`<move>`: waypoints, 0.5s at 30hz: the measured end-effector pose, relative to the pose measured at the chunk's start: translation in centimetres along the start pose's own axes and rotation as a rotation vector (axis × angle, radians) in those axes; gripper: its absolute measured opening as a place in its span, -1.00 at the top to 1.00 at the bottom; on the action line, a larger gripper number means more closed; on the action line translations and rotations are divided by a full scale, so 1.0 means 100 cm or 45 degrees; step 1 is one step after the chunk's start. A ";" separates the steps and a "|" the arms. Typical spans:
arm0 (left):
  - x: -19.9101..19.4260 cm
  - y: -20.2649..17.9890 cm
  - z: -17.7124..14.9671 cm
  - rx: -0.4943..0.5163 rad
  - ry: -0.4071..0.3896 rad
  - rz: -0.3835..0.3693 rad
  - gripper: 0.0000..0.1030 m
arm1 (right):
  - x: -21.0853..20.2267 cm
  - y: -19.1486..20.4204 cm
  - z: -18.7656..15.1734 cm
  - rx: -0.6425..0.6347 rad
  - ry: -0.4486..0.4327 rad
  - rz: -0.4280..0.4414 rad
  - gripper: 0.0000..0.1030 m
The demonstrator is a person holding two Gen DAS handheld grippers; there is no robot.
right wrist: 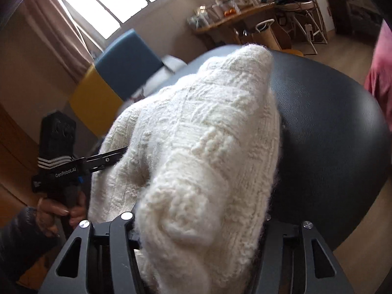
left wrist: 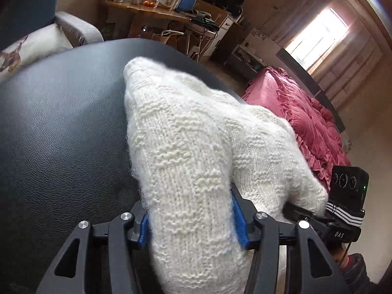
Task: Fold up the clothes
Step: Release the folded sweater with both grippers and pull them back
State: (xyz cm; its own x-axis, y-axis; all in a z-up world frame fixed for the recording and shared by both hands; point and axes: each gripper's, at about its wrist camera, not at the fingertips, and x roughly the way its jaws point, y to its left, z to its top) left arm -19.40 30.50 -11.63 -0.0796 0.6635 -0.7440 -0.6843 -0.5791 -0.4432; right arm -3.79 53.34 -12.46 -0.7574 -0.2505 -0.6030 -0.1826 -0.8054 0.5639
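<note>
White knit fills the left wrist view: we see a fluffy cream sweater [left wrist: 196, 147] bunched and draped over the black leather-grained table [left wrist: 61, 122], its far end reaching toward the table's far edge. Our left gripper [left wrist: 191, 223] has a thick fold of the sweater between its blue pads [left wrist: 238, 218], which sit against the wool on both sides, so we read it as gripping the sweater. At the right edge we see the right gripper [left wrist: 294, 210] reaching into the same garment, its tips hidden by wool. Beyond the table lie a pink ruffled bedspread [left wrist: 306, 122] at right and a cluttered wooden side table [left wrist: 156, 12] at the far end.

From the right wrist view, the sweater [right wrist: 201, 147] again rises in a heap over the table [right wrist: 330, 134], slightly blurred. Our right gripper [right wrist: 198, 230] has a bulky wad of knit packed between its fingers, gripping it. At left the left gripper [right wrist: 117, 154] pokes into the sweater's edge, held by a hand [right wrist: 56, 215] in a dark sleeve. A blue and yellow chair [right wrist: 110, 78] stands beyond.
</note>
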 end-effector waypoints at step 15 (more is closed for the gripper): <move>-0.068 -0.022 -0.003 -0.025 -0.217 0.028 -0.06 | -0.091 0.062 0.001 -0.251 -0.236 0.041 -0.33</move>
State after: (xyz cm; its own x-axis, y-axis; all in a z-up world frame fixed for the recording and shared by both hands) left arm -17.13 27.16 -5.73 -0.2174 0.7204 -0.6586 -0.6671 -0.6022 -0.4385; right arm 1.88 50.64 -3.42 -0.8660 -0.1894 -0.4627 -0.0447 -0.8924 0.4490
